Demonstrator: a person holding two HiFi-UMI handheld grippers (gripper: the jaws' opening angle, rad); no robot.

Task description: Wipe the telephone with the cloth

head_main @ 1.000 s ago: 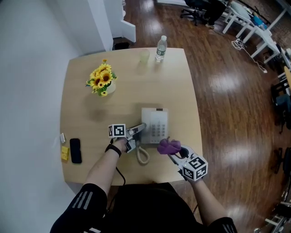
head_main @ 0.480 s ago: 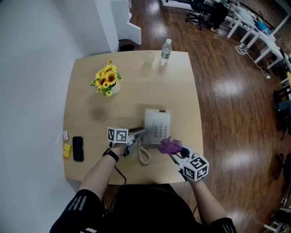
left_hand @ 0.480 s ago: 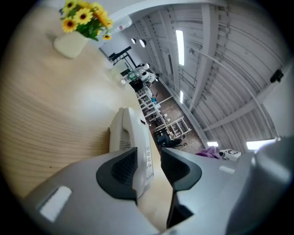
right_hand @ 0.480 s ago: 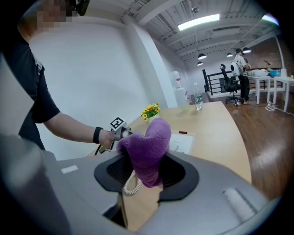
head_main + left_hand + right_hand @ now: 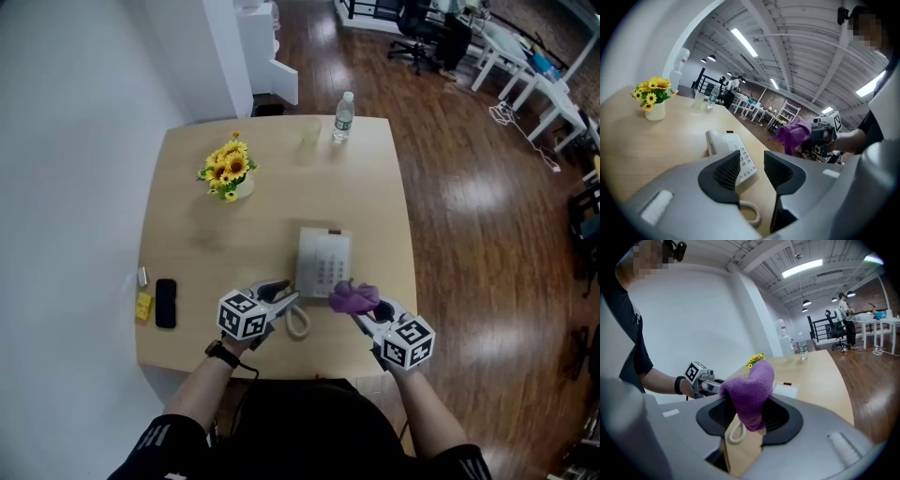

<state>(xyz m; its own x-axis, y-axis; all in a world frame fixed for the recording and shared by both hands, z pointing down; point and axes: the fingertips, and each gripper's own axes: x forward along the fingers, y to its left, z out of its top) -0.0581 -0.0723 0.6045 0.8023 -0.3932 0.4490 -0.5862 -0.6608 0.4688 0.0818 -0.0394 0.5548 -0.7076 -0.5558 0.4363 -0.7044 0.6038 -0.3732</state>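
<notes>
The white telephone (image 5: 323, 262) lies mid-table with its handset (image 5: 714, 140) on the cradle and its coiled cord (image 5: 298, 322) trailing toward me. My left gripper (image 5: 283, 298) hovers just short of the phone's near left corner. Its jaws have just been opening and nothing is between them (image 5: 751, 161). My right gripper (image 5: 364, 309) is shut on the purple cloth (image 5: 353, 297), bunched above the jaws (image 5: 750, 390), at the phone's near right corner. Whether the cloth touches the phone I cannot tell.
A vase of sunflowers (image 5: 228, 173) stands at the back left. A water bottle (image 5: 344, 115) and a cup (image 5: 310, 134) stand at the far edge. A black mobile (image 5: 166, 303) and a yellow note (image 5: 142, 306) lie near the left edge.
My left gripper has drawn back from the phone's handset side toward me, risen, rolled over and opened. The right gripper with the cloth has lifted slightly.
</notes>
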